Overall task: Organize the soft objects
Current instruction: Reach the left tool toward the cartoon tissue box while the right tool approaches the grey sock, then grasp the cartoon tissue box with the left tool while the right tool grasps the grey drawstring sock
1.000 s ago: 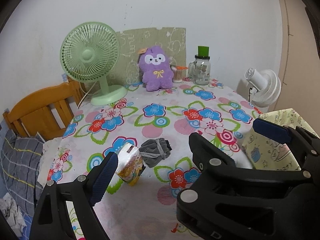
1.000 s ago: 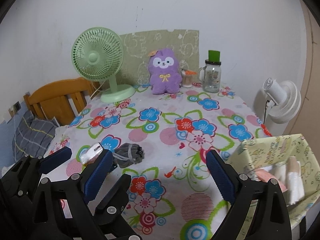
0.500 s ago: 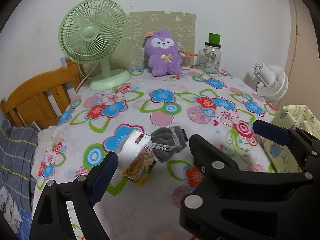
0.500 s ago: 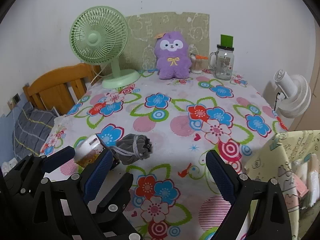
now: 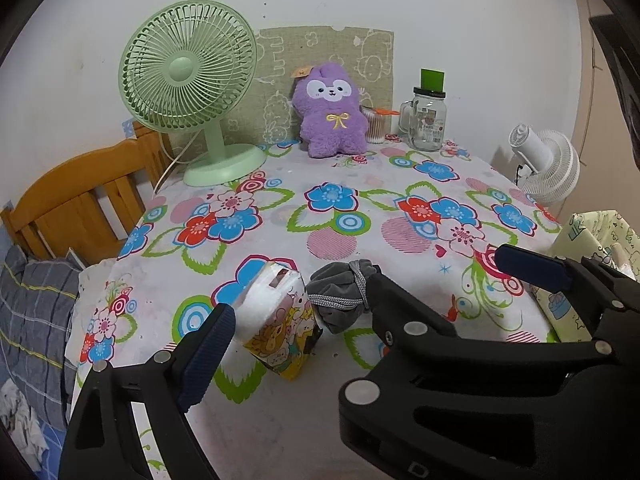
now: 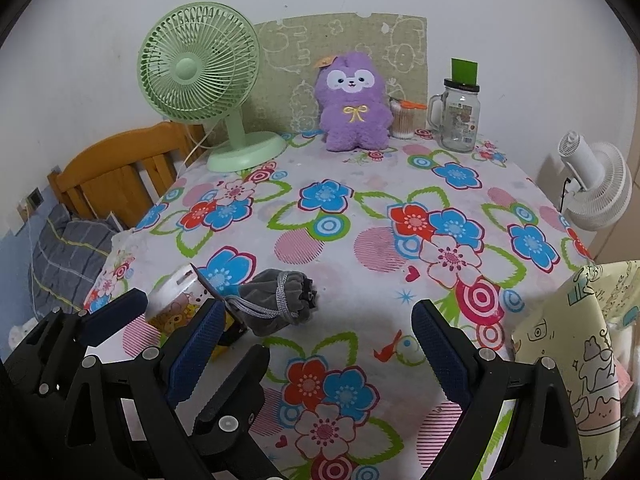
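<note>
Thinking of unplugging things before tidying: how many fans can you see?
2. A green desk fan stands on the table's far left corner; a white fan stands beyond the table's right edge. Others may be out of view.

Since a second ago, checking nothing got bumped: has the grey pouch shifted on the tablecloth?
No. The grey pouch lies beside the same blue flower, touching the tissue pack; only the cameras came closer.

Black plastic grippers, silver screws, ribbed navy-blue pads
</note>
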`<state>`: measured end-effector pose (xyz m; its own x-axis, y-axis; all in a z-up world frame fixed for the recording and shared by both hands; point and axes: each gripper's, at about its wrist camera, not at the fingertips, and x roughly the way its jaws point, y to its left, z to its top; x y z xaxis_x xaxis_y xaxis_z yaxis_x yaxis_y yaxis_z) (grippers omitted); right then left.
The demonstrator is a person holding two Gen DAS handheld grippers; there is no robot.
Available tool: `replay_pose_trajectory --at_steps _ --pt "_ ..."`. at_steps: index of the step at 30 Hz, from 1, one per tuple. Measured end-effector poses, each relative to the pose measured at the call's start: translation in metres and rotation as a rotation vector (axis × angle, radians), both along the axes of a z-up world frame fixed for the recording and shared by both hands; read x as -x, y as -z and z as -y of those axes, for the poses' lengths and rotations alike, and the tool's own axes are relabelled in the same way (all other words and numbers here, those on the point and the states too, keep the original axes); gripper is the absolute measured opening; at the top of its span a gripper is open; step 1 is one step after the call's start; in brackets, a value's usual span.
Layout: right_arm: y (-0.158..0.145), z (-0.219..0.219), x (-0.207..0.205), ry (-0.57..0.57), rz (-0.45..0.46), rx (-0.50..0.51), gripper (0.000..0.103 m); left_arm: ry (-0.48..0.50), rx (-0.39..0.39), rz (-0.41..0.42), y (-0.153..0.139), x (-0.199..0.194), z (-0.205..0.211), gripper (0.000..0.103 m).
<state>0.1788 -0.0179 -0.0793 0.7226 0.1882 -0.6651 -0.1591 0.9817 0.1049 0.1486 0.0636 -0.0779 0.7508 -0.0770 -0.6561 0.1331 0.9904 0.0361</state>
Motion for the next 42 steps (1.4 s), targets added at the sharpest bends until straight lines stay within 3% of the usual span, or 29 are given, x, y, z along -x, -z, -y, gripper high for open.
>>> replay_pose_trajectory --at_steps 13,17,21,27,31,42 --pt "-0.005 -0.009 -0.007 -0.006 0.005 0.003 0.096 -0.022 0.012 0.004 0.0 -0.011 -0.014 0.091" --pt "0.002 -0.013 -0.014 -0.008 -0.018 0.007 0.096 -0.035 0.032 -0.033 0.008 -0.018 -0.019 0.079" --pt "0.008 -0.016 -0.019 -0.01 -0.033 0.018 0.096 -0.033 0.047 -0.061 0.014 -0.023 -0.021 0.074" --pt "0.015 -0.019 -0.024 -0.016 -0.051 0.026 0.096 -0.019 0.071 -0.09 0.021 -0.025 -0.022 0.075" --pt "0.016 -0.018 -0.022 -0.017 -0.049 0.034 0.096 0.016 0.068 -0.082 0.02 -0.02 -0.016 0.085" --pt "0.026 -0.005 -0.013 0.009 -0.067 0.058 0.096 0.064 0.059 -0.105 0.029 -0.014 0.0 0.088"
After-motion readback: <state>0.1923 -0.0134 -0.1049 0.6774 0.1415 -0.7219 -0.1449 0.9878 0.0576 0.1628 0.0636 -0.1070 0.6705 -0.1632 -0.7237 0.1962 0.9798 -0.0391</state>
